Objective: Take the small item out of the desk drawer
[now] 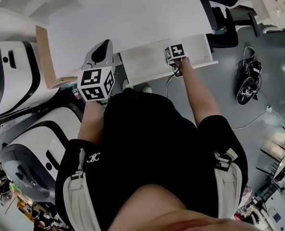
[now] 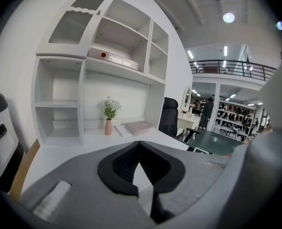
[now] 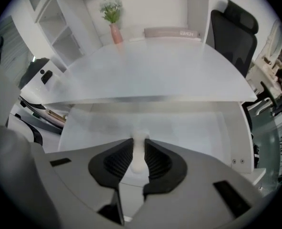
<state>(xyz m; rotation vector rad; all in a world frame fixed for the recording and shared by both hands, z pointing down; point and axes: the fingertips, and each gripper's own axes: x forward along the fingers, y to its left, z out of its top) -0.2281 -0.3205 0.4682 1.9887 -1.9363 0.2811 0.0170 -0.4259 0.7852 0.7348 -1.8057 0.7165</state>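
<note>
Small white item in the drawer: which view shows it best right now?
The right gripper view: the small white item is gripped between the pads of the right gripper, over the open drawer. The head view shows only that gripper above the drawer, not the item. The left gripper view faces the shelves and misses the drawer.

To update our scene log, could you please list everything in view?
desk: one, white, in front
drawer: one, white, open below the desk's front edge
small item: one, white, in the drawer
shelf unit: one, white, desk's back
vase: one, pink, on the desk
book: one, pinkish, beside the vase
office chair: one, black, right of the desk
shoes: pair, dark, floor at right
left gripper: one, grey, shut, empty, over the desk
right gripper: one, grey, shut on the small item
</note>
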